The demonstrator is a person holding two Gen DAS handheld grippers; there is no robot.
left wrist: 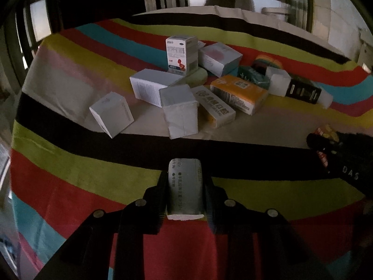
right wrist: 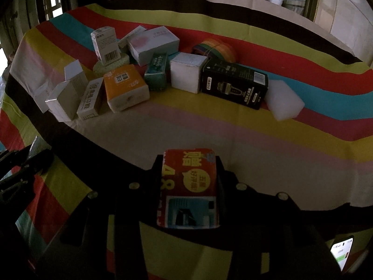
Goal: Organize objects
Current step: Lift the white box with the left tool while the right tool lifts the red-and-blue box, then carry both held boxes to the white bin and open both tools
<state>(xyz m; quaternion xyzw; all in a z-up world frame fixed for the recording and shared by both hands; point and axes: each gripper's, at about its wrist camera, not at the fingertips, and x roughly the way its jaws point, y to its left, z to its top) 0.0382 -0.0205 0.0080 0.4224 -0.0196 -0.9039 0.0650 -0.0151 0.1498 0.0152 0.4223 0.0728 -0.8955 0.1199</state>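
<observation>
A dim room with windows behind frames a table draped in a striped cloth of red, lime, teal, yellow, pink and black bands. Near the table's middle lies a loose cluster of boxes. An upright white medicine box stands on a pale green round object, beside a larger white box with a pink patch. In front of these lie an orange tissue pack, a long white dental box, a teal box, a plain white cube and a black appliance box with a white foam block touching its end. A rainbow-coloured roll sits behind the black box.

The left gripper pinches a small grey-white box between its fingers, held over the cloth's near bands. The right gripper clamps a red and yellow printed pack, probably tissues, though the dim light leaves that uncertain. A lit phone screen shows at the lower right edge.
</observation>
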